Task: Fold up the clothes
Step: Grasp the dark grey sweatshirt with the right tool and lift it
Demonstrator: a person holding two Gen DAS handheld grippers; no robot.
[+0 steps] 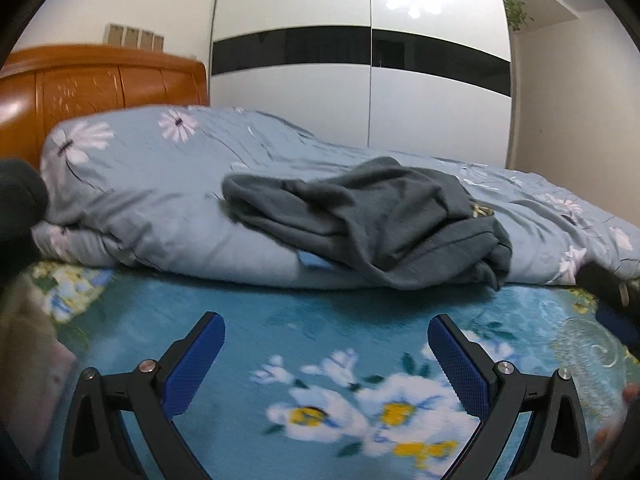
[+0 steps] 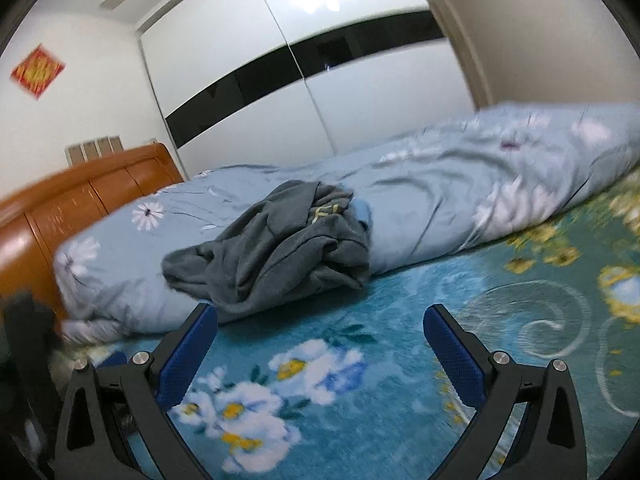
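A crumpled dark grey garment [image 1: 376,224] lies bunched on top of a rolled light blue quilt [image 1: 160,200], hanging down over its near side. In the right wrist view the same grey garment [image 2: 280,252] shows a bit of yellow print and drapes down the quilt [image 2: 460,200] to the blanket. My left gripper [image 1: 326,332] is open over the teal flowered blanket [image 1: 320,340], well short of the garment, with nothing between its blue pads. My right gripper [image 2: 320,322] is open too, its left fingertip close to the garment's lower edge.
An orange wooden headboard [image 1: 88,88] stands at the left. White wardrobe doors [image 1: 360,100] with a black band rise behind the bed. A dark object [image 1: 20,208] sits at the left edge. A dark thing [image 1: 612,288] pokes in at the right edge, and a hand [image 1: 616,432] shows at the lower right.
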